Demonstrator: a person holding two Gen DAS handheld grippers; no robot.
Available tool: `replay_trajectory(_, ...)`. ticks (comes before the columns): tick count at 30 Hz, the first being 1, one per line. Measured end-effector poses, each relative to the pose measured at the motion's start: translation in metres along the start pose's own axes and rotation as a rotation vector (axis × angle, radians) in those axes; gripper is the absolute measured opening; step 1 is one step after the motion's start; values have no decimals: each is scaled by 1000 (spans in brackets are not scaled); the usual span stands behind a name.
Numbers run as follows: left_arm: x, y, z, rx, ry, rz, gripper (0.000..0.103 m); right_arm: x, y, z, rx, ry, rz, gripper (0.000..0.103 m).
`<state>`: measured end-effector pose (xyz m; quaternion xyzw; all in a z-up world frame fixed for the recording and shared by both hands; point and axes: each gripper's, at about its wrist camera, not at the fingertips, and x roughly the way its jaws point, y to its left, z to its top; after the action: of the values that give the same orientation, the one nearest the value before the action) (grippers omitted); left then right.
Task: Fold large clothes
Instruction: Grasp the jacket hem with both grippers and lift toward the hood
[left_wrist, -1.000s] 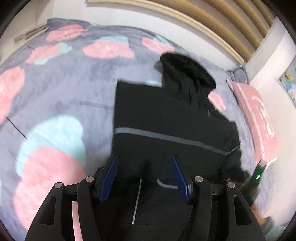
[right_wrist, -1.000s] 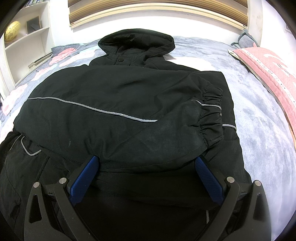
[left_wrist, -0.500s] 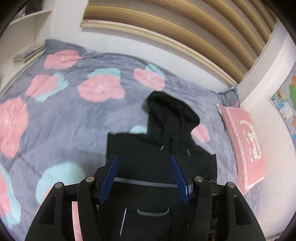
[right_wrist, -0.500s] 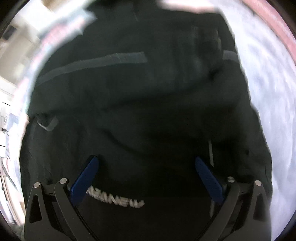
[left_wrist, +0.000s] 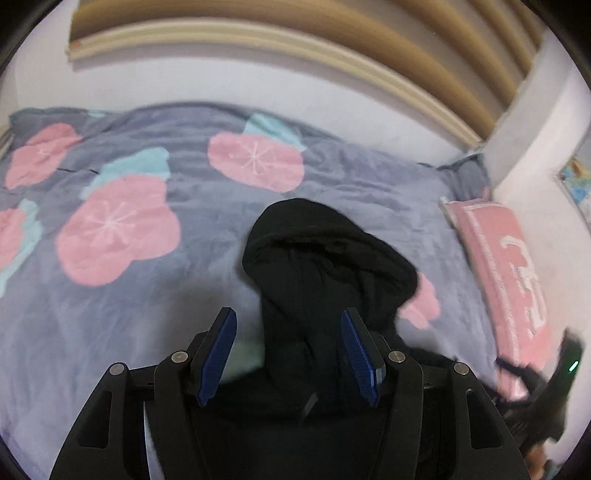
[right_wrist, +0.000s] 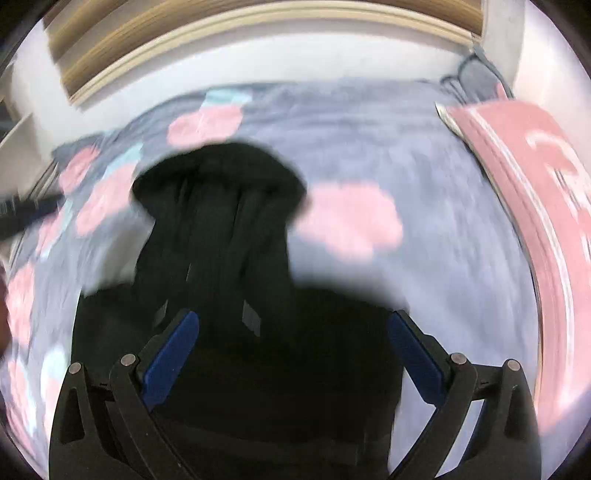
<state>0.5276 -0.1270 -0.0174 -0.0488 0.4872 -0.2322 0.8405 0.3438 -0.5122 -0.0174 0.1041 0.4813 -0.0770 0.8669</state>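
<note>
Black jacket (left_wrist: 325, 266) now mostly hood in view, body below frame, left tool (left_wrist: 288, 354) and right tool (right_wrist: 291, 362) wide, empty

Left tongs (left_wrist: 288, 354): a second ago they hung low over the black jacket (left_wrist: 325, 280), its grey stripe between the blue pads; now they have pulled back and the hood fills that gap.
Right tongs (right_wrist: 293, 363): earlier close over the folded sleeve and cuff; now raised, with the hood ahead (picture blurred).
Bed (left_wrist: 184, 295): far more of the flowered blanket shows in both views.
Pink pillow (right_wrist: 535, 206): now larger at the right view's edge.
</note>
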Motion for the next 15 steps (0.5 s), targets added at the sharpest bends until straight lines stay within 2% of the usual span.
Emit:
replay_trajectory(3,53,10,15,-18,52,29,60,43,-3,47,-16,6,0,103)
replay_trajectory(6,95,19,23,-23,92,62,60,87,1,73,-30,47,-10,103)
replay_trajectory(9,128,29,28,-49,131,56,60,131,7,85,-39,91,-28,99)
replay_trajectory(12,158,38,34,-77,157,75,60,172,8,83,-41,145,-24,86)
replay_trajectory(13,166,42,36,-86,159,69,52,180,8,83,-46,152,-4,65)
replay_trajectory(14,170,46,39,-90,149,61,34,185,8,83,-52,161,1,16)
replay_trajectory(15,171,52,42,-100,152,46,7,190,8,86,-57,181,-48,9)
